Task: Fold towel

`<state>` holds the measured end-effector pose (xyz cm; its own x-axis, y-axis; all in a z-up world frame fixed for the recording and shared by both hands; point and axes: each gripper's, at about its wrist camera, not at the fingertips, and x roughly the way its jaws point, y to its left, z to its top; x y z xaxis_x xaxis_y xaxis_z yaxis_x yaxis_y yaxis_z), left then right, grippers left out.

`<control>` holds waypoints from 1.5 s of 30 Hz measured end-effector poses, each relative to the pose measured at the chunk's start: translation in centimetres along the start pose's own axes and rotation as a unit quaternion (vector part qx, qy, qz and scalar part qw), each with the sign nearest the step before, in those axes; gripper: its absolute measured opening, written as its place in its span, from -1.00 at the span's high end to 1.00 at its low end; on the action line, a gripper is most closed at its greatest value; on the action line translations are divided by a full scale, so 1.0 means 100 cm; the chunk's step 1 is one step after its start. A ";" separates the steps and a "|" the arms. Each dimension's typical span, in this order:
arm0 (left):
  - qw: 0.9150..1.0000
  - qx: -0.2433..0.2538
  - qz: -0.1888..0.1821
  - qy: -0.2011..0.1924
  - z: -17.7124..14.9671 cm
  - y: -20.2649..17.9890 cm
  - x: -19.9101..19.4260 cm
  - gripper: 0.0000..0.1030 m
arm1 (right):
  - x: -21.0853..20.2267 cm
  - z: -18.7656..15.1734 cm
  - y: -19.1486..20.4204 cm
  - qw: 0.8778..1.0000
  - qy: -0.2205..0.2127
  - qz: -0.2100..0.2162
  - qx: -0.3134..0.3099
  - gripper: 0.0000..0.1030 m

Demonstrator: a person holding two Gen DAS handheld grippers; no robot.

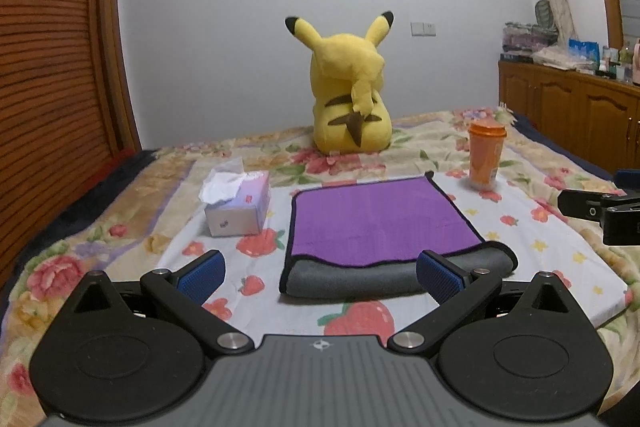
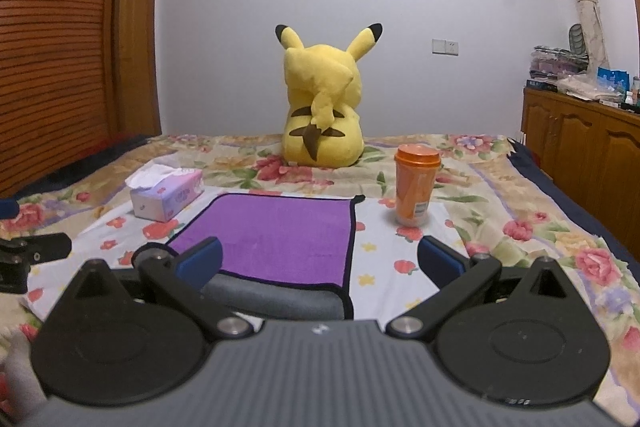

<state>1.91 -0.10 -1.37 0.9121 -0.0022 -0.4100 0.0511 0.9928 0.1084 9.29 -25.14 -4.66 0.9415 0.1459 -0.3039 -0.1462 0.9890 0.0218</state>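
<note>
A purple towel (image 1: 376, 223) with a black hem and grey underside lies folded on the flowered bedsheet; its grey fold faces me at the near edge. It also shows in the right wrist view (image 2: 276, 235). My left gripper (image 1: 320, 273) is open and empty, just in front of the towel's near fold. My right gripper (image 2: 320, 259) is open and empty, over the towel's near right corner. The right gripper's fingers (image 1: 592, 209) show at the right edge of the left wrist view, and the left gripper's fingers (image 2: 36, 251) at the left edge of the right wrist view.
A tissue box (image 1: 240, 205) sits left of the towel, an orange lidded cup (image 1: 486, 155) to its far right, and a yellow plush toy (image 1: 348, 99) behind it. A wooden wardrobe (image 1: 48, 67) stands on the left, a wooden cabinet (image 1: 568, 107) on the right.
</note>
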 end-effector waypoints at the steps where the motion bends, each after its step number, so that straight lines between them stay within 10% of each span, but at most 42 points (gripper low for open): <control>1: 1.000 0.000 -0.001 0.004 0.000 0.000 0.002 -1.00 | 0.002 0.000 0.000 1.000 0.001 0.000 -0.001 -1.00; 45: 0.998 0.003 -0.020 0.058 0.011 0.009 0.104 -1.00 | 0.082 0.004 0.011 0.996 0.070 0.037 -0.039 -1.00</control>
<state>11.86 0.66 -4.52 0.8561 -0.0282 -0.5160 0.0898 0.9914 0.0948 17.02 -22.80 -6.72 0.8765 0.2090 -0.4336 -0.2423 0.9700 -0.0222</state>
